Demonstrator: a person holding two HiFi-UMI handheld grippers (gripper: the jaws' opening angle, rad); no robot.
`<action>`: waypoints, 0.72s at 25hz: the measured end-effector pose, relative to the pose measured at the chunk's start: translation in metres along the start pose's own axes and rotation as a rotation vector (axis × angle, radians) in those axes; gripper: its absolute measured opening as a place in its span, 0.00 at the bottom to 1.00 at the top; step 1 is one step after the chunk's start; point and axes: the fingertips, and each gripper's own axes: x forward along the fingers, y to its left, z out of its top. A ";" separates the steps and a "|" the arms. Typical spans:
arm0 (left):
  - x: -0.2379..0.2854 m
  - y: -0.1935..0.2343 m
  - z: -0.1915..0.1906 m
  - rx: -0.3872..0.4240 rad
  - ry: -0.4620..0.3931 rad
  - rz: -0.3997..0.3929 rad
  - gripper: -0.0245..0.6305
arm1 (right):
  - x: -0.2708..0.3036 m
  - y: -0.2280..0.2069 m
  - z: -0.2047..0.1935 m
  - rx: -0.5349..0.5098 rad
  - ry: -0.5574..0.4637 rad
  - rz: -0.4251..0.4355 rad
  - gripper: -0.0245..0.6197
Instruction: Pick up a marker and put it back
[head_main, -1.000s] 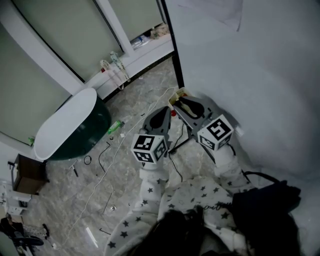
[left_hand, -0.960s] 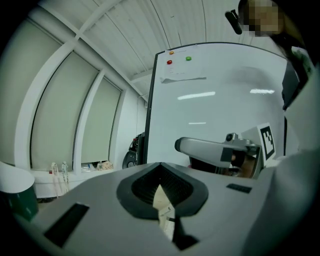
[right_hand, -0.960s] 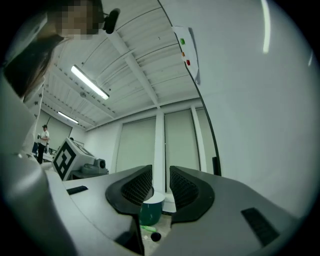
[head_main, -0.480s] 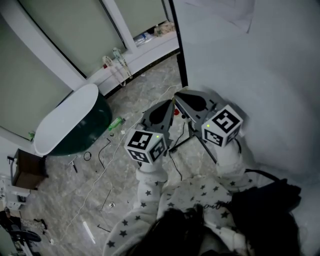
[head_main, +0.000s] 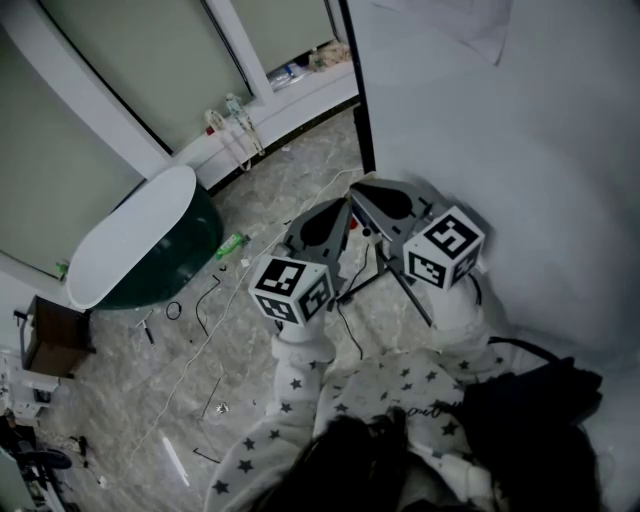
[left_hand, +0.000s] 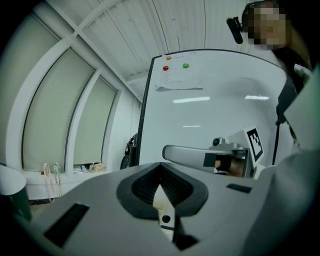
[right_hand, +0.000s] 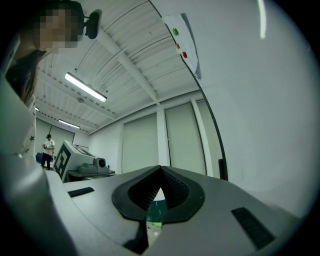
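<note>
Marker: none of the views lets me pick it out for sure. A small red object (head_main: 351, 226) lies at the whiteboard's (head_main: 520, 150) lower corner, between the tips of the two grippers, and it is too small to identify.

Nearest are star-printed sleeves (head_main: 300, 390), both reaching toward the whiteboard. The left hand-held gripper (head_main: 338, 215) points at the whiteboard's black edge. Its jaws are pressed together with nothing between them. The right hand-held gripper (head_main: 362, 195) lies closer to the whiteboard, its tip almost touching the left one's. Its jaws are likewise closed and empty; through the slit behind them only something green and blurred shows.

A sheet of paper (left_hand: 177, 82) hangs high on the whiteboard under red, orange and green magnets (left_hand: 185, 65).

Out from the whiteboard's foot, thin cables (head_main: 215, 300) trail across the marbled floor (head_main: 290, 190), and a green bottle (head_main: 231, 247) lies on its side. Beyond it stands a dark green tub (head_main: 150, 250) with a white rim; its inside is not visible. Well away from the whiteboard is a small brown wooden box (head_main: 55, 345) whose contents are unclear. A window sill (head_main: 290, 85) running up to the whiteboard's edge carries small clutter.
</note>
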 end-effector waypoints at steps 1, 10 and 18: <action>0.000 0.000 0.001 -0.001 -0.002 -0.002 0.04 | 0.000 -0.001 0.000 0.001 0.002 -0.002 0.05; 0.001 -0.001 0.001 -0.001 -0.008 -0.005 0.04 | -0.001 -0.004 -0.004 0.000 0.015 -0.016 0.05; -0.001 0.001 0.002 -0.003 -0.010 0.002 0.04 | 0.002 -0.004 -0.005 0.003 0.023 -0.012 0.05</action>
